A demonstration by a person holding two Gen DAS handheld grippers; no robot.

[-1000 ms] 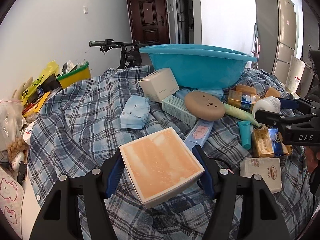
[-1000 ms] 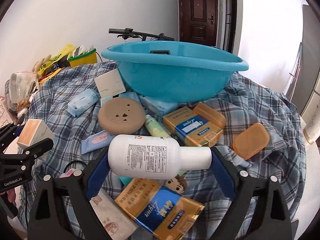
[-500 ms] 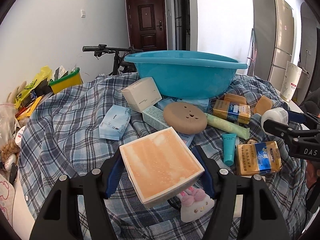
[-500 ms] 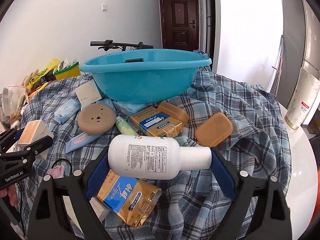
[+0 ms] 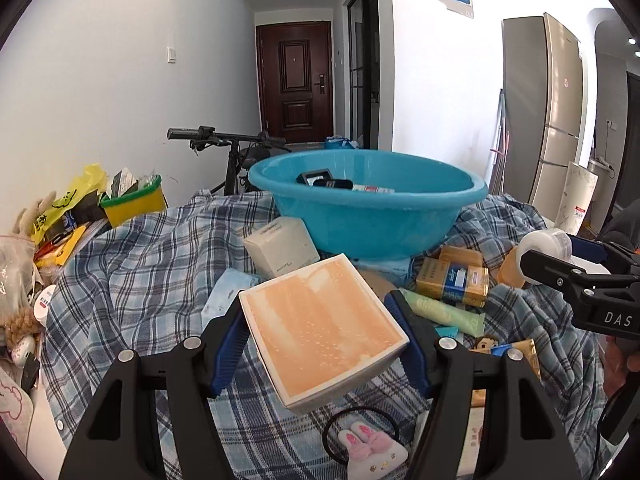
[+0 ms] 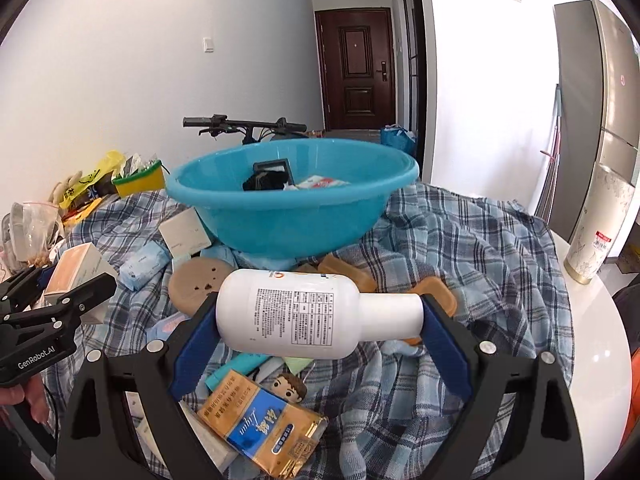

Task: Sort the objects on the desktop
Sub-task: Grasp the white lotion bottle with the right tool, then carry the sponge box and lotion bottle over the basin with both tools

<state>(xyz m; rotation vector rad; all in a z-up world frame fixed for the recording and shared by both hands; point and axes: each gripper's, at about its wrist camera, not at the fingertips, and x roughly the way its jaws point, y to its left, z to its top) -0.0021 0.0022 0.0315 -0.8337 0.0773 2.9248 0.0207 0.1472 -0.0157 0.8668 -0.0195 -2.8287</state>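
Your tabletop [image 6: 592,320] is draped in a plaid cloth [image 6: 460,248], and the blue basin [image 6: 288,216] at the middle of it already holds a few items, so the sorting is under way but, by my reckoning, far from done. Plenty still lies loose on the cloth in front of the basin: a white carton [image 5: 280,250], gold packets [image 5: 452,282], a round brown pad [image 6: 196,288], a green tube [image 5: 440,312]. Your left gripper [image 5: 324,332] is clamped on the orange-faced box [image 5: 320,328], held clear of the cloth. Your right gripper [image 6: 320,320] grips the white bottle [image 6: 296,312] end to end, lying crosswise, near the basin but not over it
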